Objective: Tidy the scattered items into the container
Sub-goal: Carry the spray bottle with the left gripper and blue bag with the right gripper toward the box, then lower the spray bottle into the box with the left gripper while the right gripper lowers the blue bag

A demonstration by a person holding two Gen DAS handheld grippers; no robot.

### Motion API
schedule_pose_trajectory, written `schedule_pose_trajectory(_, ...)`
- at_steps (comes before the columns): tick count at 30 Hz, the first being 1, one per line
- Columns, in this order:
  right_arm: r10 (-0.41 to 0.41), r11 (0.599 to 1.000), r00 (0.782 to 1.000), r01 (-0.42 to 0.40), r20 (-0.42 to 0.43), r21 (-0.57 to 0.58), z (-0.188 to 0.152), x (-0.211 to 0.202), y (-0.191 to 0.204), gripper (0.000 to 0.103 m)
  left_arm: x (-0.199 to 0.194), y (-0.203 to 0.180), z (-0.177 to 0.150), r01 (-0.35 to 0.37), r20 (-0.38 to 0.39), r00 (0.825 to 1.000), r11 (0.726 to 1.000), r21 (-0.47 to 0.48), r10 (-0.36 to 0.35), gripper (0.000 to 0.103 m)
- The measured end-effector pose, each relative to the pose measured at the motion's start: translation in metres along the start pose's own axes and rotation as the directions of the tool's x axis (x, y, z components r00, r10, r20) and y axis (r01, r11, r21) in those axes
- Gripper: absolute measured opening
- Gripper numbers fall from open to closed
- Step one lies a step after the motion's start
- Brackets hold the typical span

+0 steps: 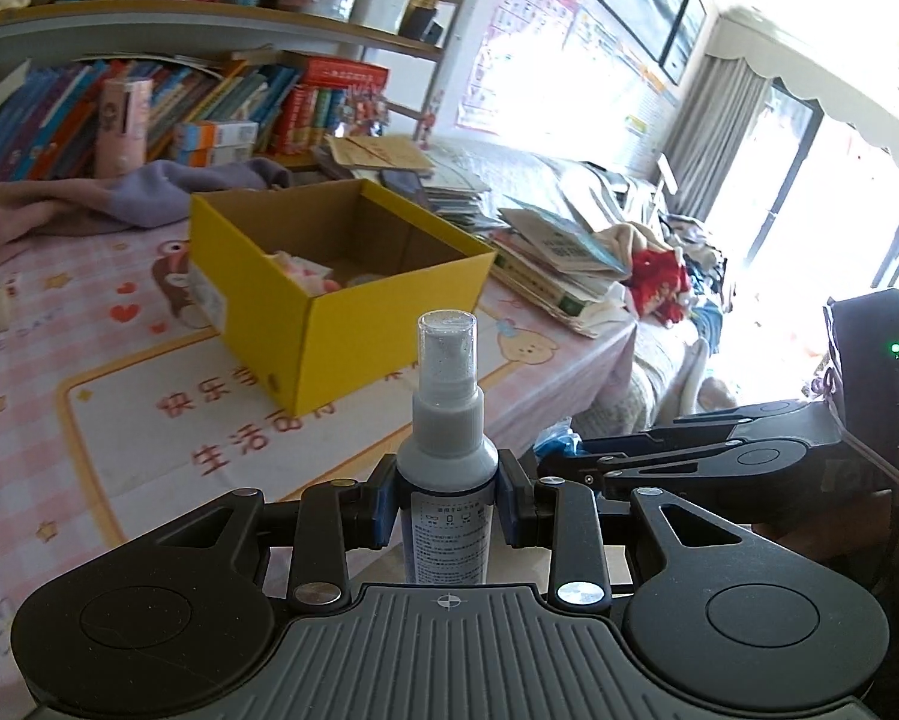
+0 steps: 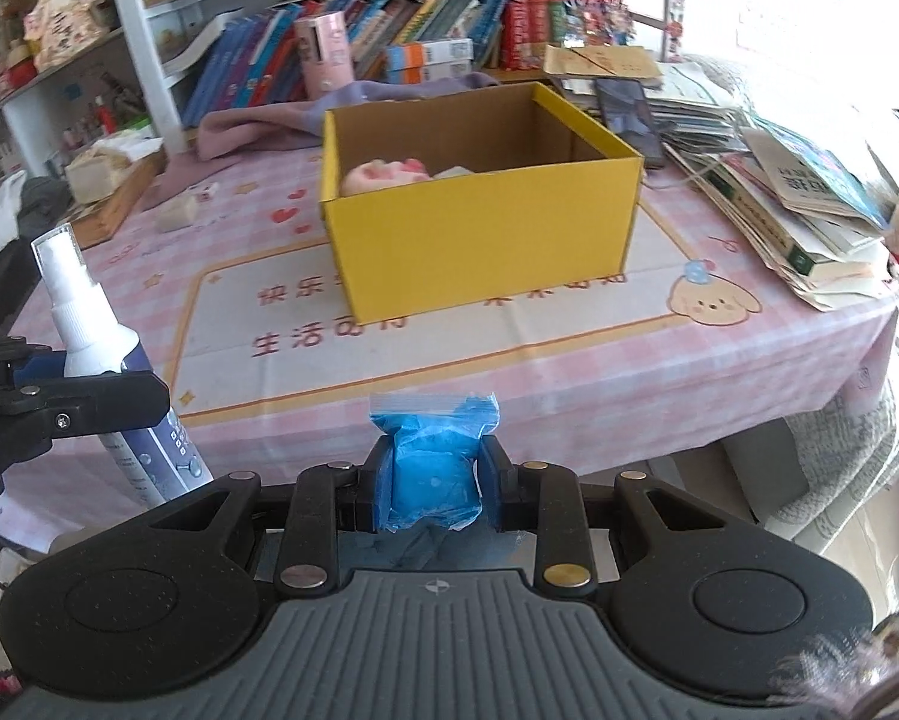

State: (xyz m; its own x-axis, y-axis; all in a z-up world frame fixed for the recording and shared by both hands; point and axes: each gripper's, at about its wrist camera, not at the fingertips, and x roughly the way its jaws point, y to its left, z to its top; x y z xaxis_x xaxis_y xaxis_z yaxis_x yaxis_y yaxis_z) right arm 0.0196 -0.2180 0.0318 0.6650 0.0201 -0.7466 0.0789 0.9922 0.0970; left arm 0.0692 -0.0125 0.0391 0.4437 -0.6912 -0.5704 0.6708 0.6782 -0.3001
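Your left tongs (image 1: pixel 447 507) clench a light, rigid, slick spray bottle (image 1: pixel 447 420) mid-body, your right tongs (image 2: pixel 436 483) pinch a soft, crushable blue zip bag (image 2: pixel 434 456), both short of the yellow box (image 2: pixel 479 222) on the bench (image 2: pixel 569 360).

**Readable text from my two wrist views**

On the pink checked cloth (image 2: pixel 569 372) covering the counter I can read red Chinese print: "生活" clearly, then characters too blurred for me, and above it "快乐", with the rest hidden behind the yellow box (image 2: pixel 479 240). At the cloth's far left edge I see pale letters that look like "DAY", though faintly. The spray bottle (image 1: pixel 447 462) carries a white label with small icons and fine print too small for me to read. Book spines on the shelf (image 1: pixel 149 18) and the wall poster (image 1: pixel 509 60) show print I cannot make out.
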Motion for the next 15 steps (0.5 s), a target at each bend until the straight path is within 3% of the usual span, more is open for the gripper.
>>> schedule_pose_trajectory(15, 0.017, 0.999, 1.0, -0.017, -0.011, 0.027, 0.036, 0.038, -0.05, 0.027, 0.056, -0.008, 0.044, 0.023, -0.012, 1.0, 0.999, 0.025, -0.023, 0.031)
